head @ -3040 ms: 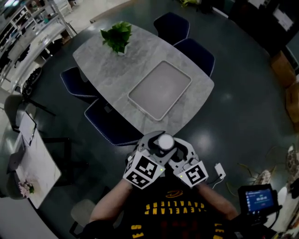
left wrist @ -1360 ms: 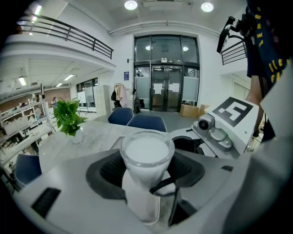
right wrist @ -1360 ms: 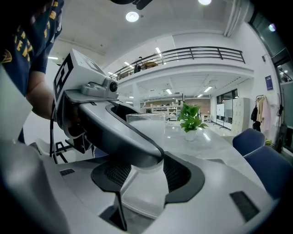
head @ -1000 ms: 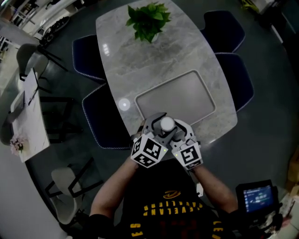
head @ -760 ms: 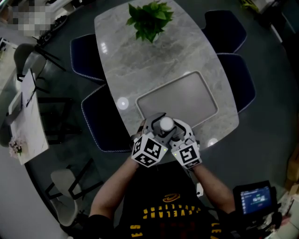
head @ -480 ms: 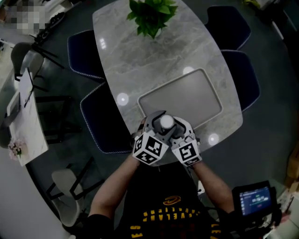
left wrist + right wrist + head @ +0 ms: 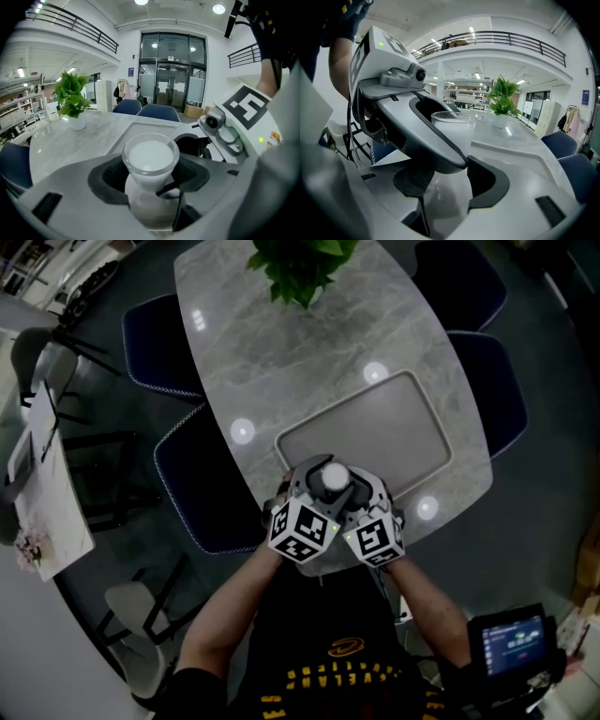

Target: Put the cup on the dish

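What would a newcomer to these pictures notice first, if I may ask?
The left gripper and the right gripper clamp together on one clear cup with a white inside, over the grey tray's near edge. Beyond, a green plant stands at the marble table's far end.

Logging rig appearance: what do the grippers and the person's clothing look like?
Left gripper and right gripper: pale grey moulded shells, black ribbed pads, a cube of black-and-white square markers each. The person wears a black shirt with yellow lettering.
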Demonstrator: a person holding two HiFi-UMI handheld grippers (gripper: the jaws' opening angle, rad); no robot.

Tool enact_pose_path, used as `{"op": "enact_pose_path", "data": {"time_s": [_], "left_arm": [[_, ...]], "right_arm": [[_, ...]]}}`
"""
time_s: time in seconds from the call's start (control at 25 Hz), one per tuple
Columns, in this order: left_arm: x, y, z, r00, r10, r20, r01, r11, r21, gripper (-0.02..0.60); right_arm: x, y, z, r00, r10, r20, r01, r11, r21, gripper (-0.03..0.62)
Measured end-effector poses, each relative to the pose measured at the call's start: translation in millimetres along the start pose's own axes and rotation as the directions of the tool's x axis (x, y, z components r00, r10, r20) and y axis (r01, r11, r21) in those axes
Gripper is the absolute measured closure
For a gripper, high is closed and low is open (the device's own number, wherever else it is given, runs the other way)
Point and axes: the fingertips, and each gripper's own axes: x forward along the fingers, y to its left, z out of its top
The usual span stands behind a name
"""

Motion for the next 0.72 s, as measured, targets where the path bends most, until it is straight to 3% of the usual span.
{"op": "enact_pose_path", "data": {"time_s": [0.24,0.72], "left_arm": [[15.1,2.5,-6.2,1.0,-0.014,-0.018,0.014,1.0,0.011,0.318],[30.1,4.1,-20.5,0.999,-0.015,-0.043,0.016,1.0,0.016,0.318]], "right_arm": [[7.1,-10.5,-10.4,0.996,-0.036,-0.079,0.033,0.999,-0.039,0.373],[16.4,-13.3,-31.8,0.973,-0.051,-0.224,0.022,0.991,-0.129,0.373]]}}
